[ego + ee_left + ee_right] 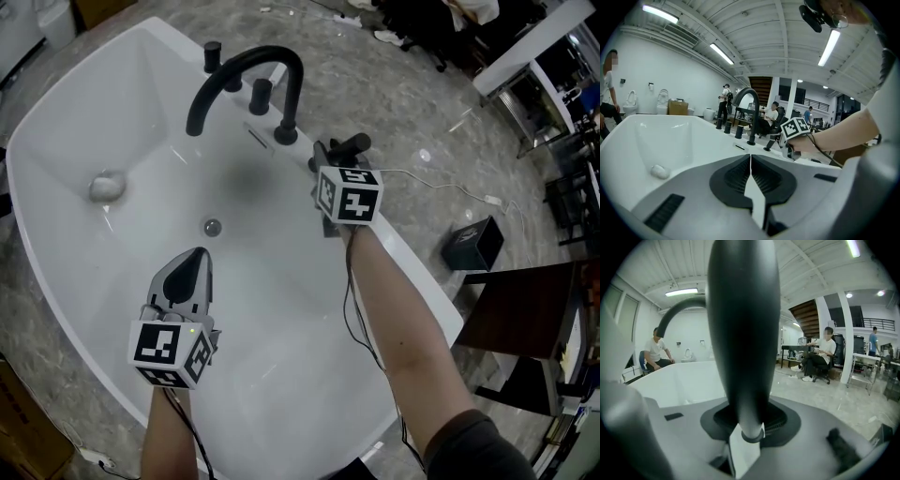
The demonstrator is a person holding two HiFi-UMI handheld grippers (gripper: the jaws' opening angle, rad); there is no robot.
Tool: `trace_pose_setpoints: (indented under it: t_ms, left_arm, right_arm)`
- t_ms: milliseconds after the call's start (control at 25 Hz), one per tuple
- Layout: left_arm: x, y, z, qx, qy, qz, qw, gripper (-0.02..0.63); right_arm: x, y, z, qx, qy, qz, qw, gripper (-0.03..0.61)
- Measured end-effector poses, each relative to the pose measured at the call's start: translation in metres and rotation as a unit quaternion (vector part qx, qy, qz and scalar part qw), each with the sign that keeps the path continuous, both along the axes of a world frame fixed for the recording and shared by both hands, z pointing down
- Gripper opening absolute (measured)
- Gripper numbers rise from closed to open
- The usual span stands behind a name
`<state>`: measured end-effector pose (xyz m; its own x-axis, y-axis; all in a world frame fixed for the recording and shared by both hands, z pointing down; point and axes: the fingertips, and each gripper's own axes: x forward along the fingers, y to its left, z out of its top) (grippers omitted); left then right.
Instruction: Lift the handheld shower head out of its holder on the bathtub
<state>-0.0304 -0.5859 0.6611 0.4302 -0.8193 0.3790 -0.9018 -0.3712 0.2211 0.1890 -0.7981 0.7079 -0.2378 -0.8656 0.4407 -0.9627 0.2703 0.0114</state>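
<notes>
The black handheld shower head (743,333) stands upright on the white bathtub's rim (412,267), just right of the black faucet (246,80). My right gripper (337,161) is shut on its handle. In the right gripper view the handle fills the space between the pads, and my right gripper (746,427) clamps it low down. Its top pokes out past the gripper as a dark shower head (352,143). My left gripper (187,272) hangs over the tub's inside, shut and empty. In the left gripper view, my left gripper (750,157) has its tips meeting, and the right gripper's marker cube (796,129) shows beyond.
The curved faucet (750,112) and its black knobs (261,94) line the tub's far rim. A drain (213,226) and a pale lump (106,186) lie in the tub. On the marble floor are a black box (473,246), a white cable (441,183) and dark furniture (525,309). People sit in the background.
</notes>
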Motion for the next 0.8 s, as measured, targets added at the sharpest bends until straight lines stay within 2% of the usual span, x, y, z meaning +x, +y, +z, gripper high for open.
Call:
trace_pose_setpoints:
  t_ms: [320, 520, 800]
  left_arm:
    - [0.003, 0.025, -0.029, 0.009, -0.006, 0.026, 0.9996, 0.015]
    - [-0.007, 0.051, -0.062, 0.017, -0.015, 0.046, 0.9987, 0.015]
    - [-0.022, 0.092, -0.109, 0.034, -0.005, 0.103, 0.9941, 0.015]
  right_arm:
    - [-0.001, 0.041, -0.046, 0.031, 0.001, 0.001, 1.000, 0.118]
    - [-0.004, 0.074, -0.094, 0.053, -0.006, 0.011, 0.999, 0.118]
    - [-0.024, 0.145, -0.161, 0.075, -0.014, 0.040, 0.996, 0.117]
